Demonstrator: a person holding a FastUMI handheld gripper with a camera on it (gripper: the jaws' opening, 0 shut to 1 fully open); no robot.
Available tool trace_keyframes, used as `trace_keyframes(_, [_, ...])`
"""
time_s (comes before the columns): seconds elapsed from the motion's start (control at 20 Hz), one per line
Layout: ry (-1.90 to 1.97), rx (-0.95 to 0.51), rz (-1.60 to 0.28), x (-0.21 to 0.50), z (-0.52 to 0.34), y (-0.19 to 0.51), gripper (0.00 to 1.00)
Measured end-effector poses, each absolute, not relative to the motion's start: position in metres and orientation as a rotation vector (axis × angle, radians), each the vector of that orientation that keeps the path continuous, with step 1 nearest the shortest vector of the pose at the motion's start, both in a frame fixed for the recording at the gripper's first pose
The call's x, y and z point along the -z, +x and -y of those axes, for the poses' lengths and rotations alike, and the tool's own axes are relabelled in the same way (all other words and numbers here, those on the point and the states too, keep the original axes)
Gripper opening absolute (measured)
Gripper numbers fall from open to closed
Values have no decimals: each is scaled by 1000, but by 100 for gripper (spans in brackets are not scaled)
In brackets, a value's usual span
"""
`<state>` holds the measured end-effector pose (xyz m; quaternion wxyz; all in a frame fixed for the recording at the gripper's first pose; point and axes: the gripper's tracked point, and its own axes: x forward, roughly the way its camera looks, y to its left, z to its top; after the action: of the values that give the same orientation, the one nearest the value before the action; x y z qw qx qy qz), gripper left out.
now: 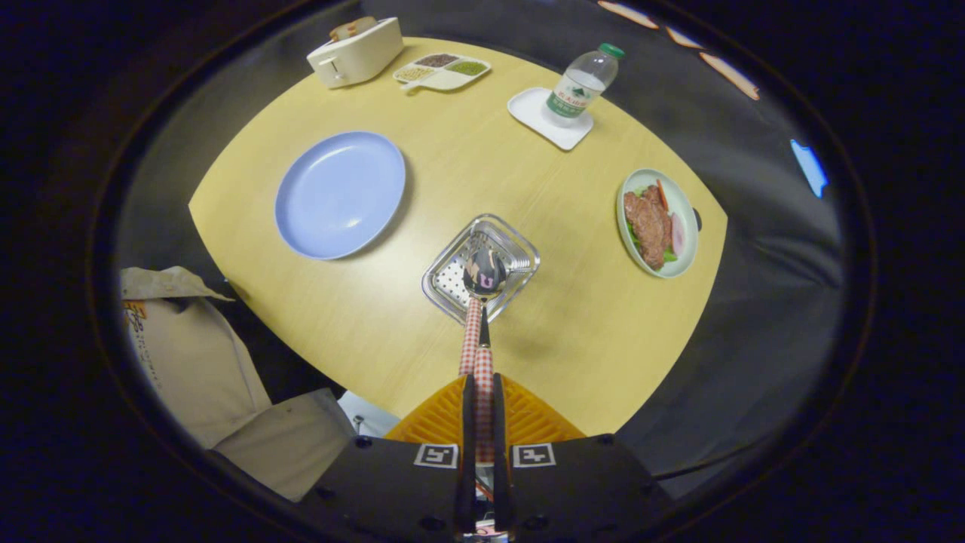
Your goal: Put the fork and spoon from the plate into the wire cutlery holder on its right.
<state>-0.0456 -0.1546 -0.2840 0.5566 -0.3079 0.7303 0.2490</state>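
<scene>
Two plates (340,194) (657,222), one spoon (483,275)

The spoon (483,283) has a red checked handle and a shiny bowl. It points down into the wire holder (520,253). The blue plate (339,193) lies left of the holder.

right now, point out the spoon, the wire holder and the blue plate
spoon (484,275): gripper view, on its bowl, over the holder
wire holder (520,245): gripper view, on its rim
blue plate (339,194): gripper view, on its bare centre
</scene>
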Motion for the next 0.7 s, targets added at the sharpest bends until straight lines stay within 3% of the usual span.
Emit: trace_keyframes(0.7, [-794, -601, -1869, 315, 142, -32, 12])
